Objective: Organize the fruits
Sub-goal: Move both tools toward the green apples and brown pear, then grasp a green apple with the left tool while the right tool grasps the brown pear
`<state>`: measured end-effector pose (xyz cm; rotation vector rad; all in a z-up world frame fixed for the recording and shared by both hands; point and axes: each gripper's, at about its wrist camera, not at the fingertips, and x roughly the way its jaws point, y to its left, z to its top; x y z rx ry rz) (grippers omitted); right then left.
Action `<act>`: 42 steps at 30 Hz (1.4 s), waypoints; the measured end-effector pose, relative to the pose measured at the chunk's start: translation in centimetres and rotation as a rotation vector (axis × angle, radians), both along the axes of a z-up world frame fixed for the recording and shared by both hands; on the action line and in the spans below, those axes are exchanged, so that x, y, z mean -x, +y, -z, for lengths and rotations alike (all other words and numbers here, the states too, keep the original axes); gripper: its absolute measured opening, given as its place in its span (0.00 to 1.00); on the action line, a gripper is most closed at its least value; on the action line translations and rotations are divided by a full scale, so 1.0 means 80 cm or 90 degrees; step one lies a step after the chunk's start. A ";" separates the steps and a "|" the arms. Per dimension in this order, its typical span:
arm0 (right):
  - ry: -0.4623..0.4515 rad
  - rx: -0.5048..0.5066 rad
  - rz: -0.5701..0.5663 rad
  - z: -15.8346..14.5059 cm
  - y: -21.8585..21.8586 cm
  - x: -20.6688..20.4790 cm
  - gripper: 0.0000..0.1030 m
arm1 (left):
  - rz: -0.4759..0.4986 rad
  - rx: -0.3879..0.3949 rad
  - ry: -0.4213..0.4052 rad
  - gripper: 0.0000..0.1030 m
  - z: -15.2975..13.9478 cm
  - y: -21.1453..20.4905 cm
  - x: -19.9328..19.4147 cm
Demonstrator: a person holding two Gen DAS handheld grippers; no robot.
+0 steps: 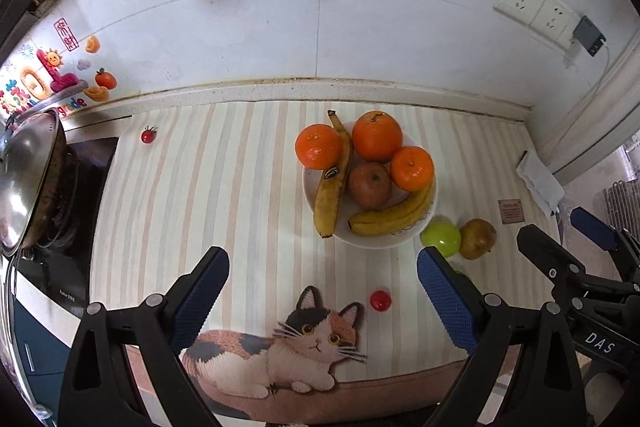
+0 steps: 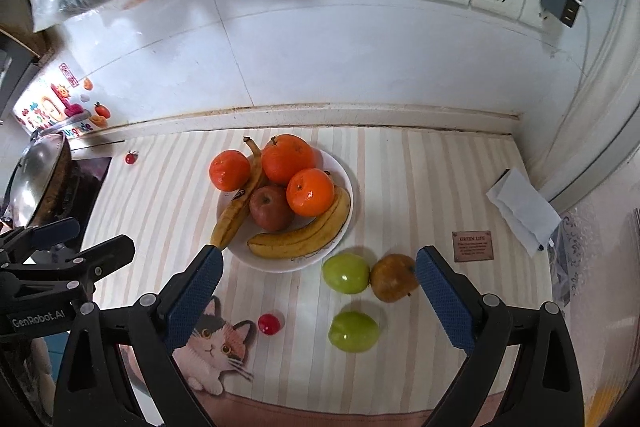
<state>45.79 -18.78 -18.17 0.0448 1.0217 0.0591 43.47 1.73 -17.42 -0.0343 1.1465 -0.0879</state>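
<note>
White china shows first in the left wrist view: a plate (image 1: pixel 430 223) sits on the striped mat (image 1: pixel 248 187), past the left gripper (image 1: pixel 322 267), whose blue-padded fingers (image 1: pixel 202 295) are spread wide with nothing between them. On the plate lie three oranges, a red apple (image 1: pixel 369 185) and two bananas. The darker banana (image 1: pixel 334 179) runs its length from the wall toward the camera, stem end at the back; the yellow banana (image 1: pixel 394 213) curves along the plate's near right rim, lying mostly left to right. Just right of the plate a green apple (image 1: pixel 441 239) touches a brown pear (image 1: pixel 477 238). A small red tomato (image 1: pixel 380 301) rests near the cat picture (image 1: pixel 280 347); another tomato (image 1: pixel 148 136) lies far left, near the wok (image 1: pixel 28 183).

In the right wrist view, the right gripper (image 2: pixel 318 275) is also spread and holds nothing. The plate (image 2: pixel 347 175) lies ahead, slightly left. The green apple (image 2: pixel 345 273) and the pear (image 2: pixel 394 277) touch between the fingers, and a second green apple (image 2: pixel 353 331) lies nearer the camera. The tomato (image 2: pixel 269 324) sits left of it.
</note>
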 end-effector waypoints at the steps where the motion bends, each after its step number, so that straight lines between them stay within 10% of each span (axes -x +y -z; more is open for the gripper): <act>1: -0.004 -0.001 0.000 -0.005 -0.001 0.007 0.96 | 0.000 0.002 -0.003 0.94 -0.004 -0.001 0.006; 15: 0.014 -0.077 0.022 -0.004 -0.045 0.045 0.96 | 0.005 0.023 0.003 0.94 -0.006 -0.021 0.038; 18: 0.023 -0.082 0.059 0.019 -0.077 0.042 0.89 | 0.001 0.016 0.027 0.94 0.019 -0.029 0.034; 20: 0.050 -0.087 0.081 0.045 -0.102 0.034 0.67 | -0.001 0.008 0.052 0.94 0.040 -0.036 0.030; 28: 0.129 -0.188 0.152 0.136 -0.176 0.010 0.66 | 0.024 0.042 0.165 0.93 0.130 -0.088 0.011; 38: 0.171 -0.169 0.181 0.189 -0.221 -0.005 0.66 | 0.150 0.092 0.288 0.93 0.229 -0.224 -0.014; 42: 0.184 -0.164 0.188 0.203 -0.234 -0.006 0.66 | 0.163 0.070 0.300 0.63 0.257 -0.251 -0.016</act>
